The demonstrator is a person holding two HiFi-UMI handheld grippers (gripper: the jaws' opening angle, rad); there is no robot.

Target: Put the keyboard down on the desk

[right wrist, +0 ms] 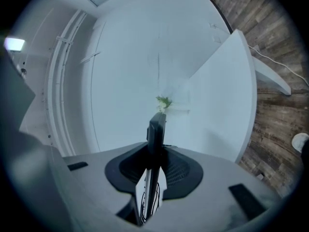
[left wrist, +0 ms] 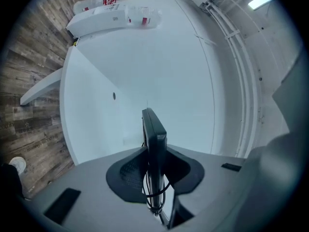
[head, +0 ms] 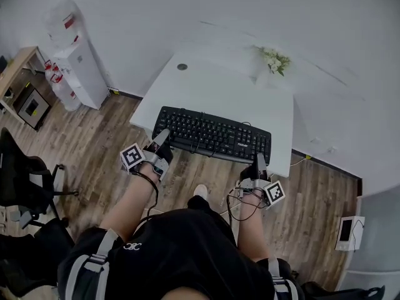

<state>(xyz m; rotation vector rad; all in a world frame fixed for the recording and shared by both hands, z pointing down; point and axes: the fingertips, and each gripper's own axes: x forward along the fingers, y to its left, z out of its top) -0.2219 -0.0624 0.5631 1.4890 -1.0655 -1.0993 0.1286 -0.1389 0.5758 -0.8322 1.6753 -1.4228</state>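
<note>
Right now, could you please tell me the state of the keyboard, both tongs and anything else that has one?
keyboard: keys up, gripped at both near corners, over the near edge of the desk.
left tongs: shut on the keyboard's left end.
right tongs: shut on the keyboard's right end.
flowers: upright at the desk's far right corner.
water dispenser: upright, bottle on top.

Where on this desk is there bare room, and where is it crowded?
Bare: the far half of the desk, bordered by the keyboard in front, the cable hole far left and the flowers far right. Crowded: the near edge, where the keyboard spans it with the left gripper and right gripper clamped on its ends.
</note>
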